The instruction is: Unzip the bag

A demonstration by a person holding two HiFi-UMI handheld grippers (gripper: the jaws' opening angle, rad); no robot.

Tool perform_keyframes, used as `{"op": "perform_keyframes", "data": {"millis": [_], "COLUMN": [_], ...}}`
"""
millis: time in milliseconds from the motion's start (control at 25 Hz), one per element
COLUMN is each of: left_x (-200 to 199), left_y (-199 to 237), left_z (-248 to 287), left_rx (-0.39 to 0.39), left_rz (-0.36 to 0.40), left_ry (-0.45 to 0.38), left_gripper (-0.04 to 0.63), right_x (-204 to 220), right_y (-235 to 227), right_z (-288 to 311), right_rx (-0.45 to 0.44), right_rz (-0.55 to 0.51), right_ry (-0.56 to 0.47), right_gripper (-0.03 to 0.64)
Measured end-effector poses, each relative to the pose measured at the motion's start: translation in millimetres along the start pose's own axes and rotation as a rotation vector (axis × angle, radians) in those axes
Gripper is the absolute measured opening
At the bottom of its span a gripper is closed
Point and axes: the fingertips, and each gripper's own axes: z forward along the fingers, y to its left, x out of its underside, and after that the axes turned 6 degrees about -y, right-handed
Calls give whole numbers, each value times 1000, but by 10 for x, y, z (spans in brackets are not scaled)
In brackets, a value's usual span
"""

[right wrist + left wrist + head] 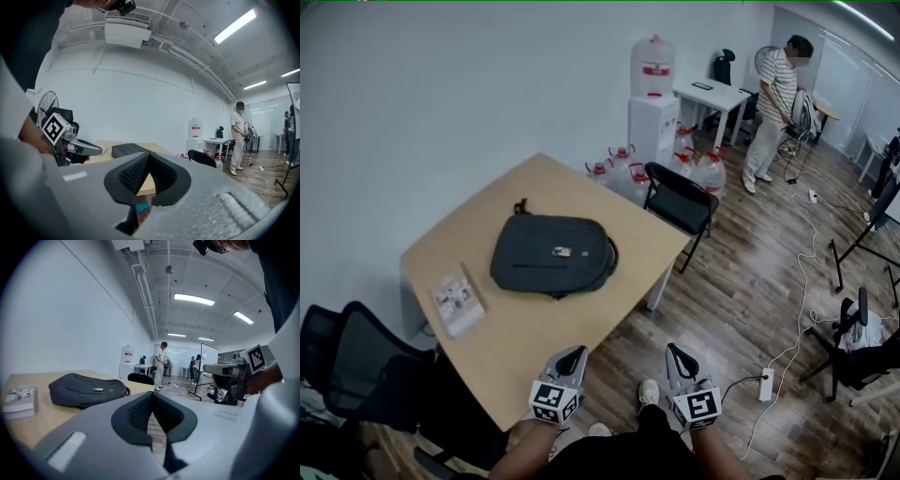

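A dark grey backpack (pixel 553 253) lies flat in the middle of the light wooden table (pixel 534 337), its carry loop toward the far wall. It also shows in the left gripper view as the backpack (pixel 86 389) and, further off, in the right gripper view as the backpack (pixel 127 150). My left gripper (pixel 575 353) hangs just off the table's near edge, well short of the bag, jaws shut with nothing in them. My right gripper (pixel 674 350) is beside it over the floor, also shut and empty. The pads meet at the tips in both gripper views (pixel 151 395) (pixel 149 154).
A booklet (pixel 457 300) lies on the table's left part. A black folding chair (pixel 680 202) stands at the far right corner, a mesh office chair (pixel 356 366) at the near left. Water bottles (pixel 623 169) and a dispenser (pixel 653 103) stand behind; a person (pixel 773 108) is far right.
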Motion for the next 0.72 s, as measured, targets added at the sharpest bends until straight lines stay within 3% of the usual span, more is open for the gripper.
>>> {"op": "perform_keyframes", "data": {"millis": [520, 720], "left_x": [-191, -182], "left_y": [331, 410], "left_z": [978, 1206], "left_rx": [-152, -230], "left_rz": [1, -16], "left_ry": [-12, -4], "left_gripper": [20, 20], "right_x": [150, 214], "right_y": [-821, -1017], "right_z": [1017, 1304], "right_rx": [-201, -279], "right_rz": [-18, 24], "right_ry": [-38, -18], "right_gripper": [3, 3]}}
